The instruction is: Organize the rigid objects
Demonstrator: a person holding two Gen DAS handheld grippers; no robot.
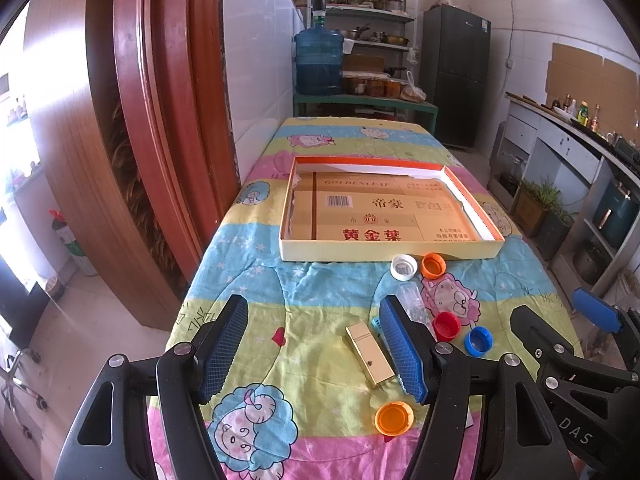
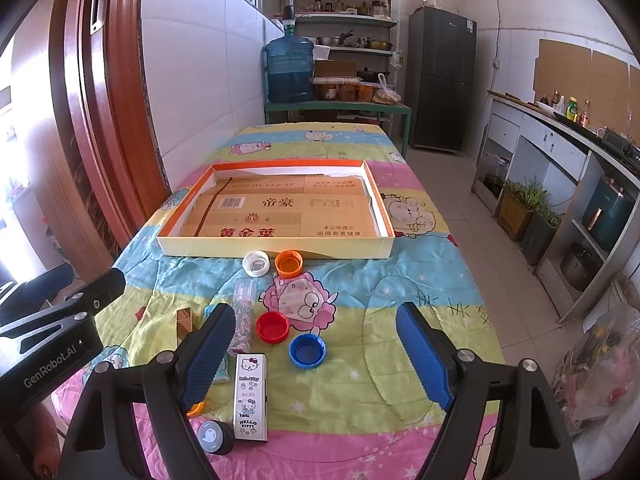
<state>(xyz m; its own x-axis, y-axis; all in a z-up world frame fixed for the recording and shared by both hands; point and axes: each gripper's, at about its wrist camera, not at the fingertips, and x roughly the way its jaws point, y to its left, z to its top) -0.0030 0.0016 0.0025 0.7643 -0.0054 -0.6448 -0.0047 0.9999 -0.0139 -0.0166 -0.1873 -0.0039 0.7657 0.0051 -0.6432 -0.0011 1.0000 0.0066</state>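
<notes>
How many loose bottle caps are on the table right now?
5: white cap and orange cap beside the tray's near wall, red cap, blue cap, another orange cap nearest the grippers. More may be hidden behind the fingers.

Both hand-held grippers (image 1: 314, 350) (image 2: 316, 354) wide open, empty.

Tray (image 2: 276, 254) lining: "GOLDEN LEAF", "帝豪", "黄金葉" | white box (image 2: 251, 396): "HELLO KITTY" | left gripper (image 1: 314, 350) (body): "GenRobot.AI"

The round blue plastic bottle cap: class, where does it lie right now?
In the right wrist view, the round blue plastic bottle cap lies open side up on the cartoon-print tablecloth, just right of and nearer than the red plastic cap.
</notes>
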